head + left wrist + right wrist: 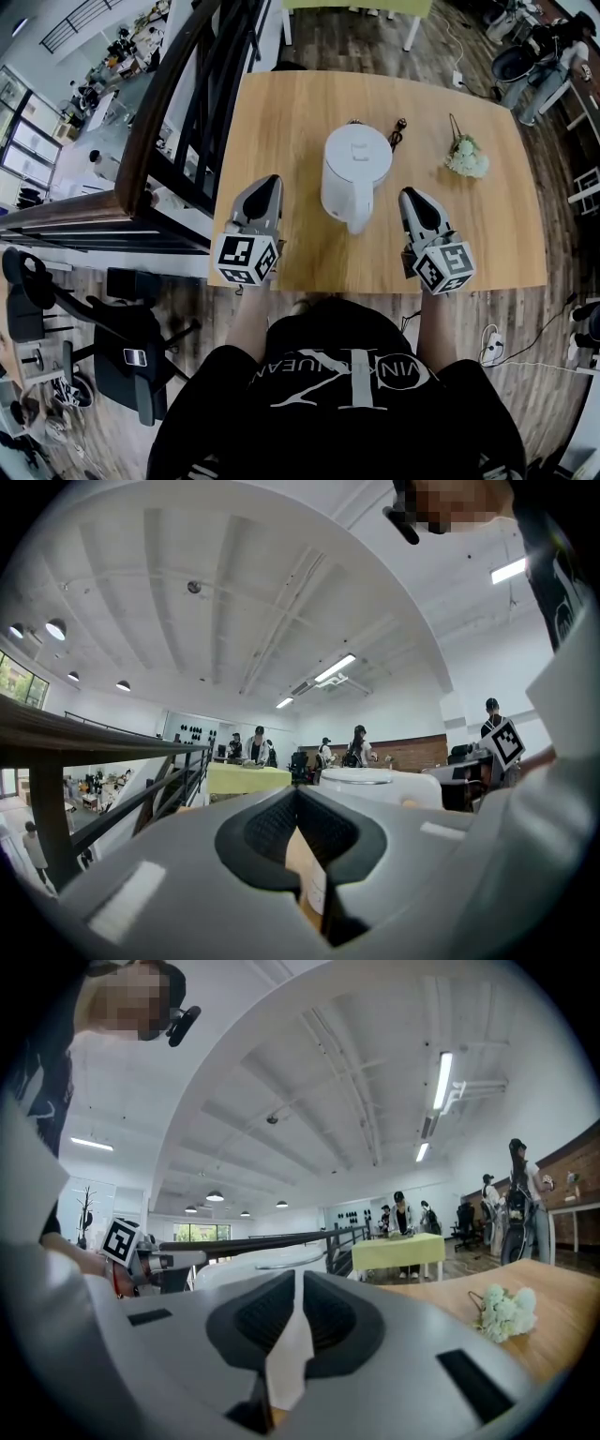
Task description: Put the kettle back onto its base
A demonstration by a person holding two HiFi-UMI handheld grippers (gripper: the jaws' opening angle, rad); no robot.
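The white kettle (356, 169) stands upright mid-surface (281, 112), its handle (357, 221) turned toward the near edge. No separate base shows, so the kettle may already sit on one, with a cord (398, 131) just behind it. The left gripper (266, 183) and right gripper (412, 197) flank it, each with jaws pressed together on nothing. Any lift needs the jaws opened first, the handle taken squarely, and the kettle kept upright, clear of the flowers (466, 157).

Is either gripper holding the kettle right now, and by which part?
Nothing is held. The left gripper and right gripper are both shut and empty, flanking the kettle without touching it.
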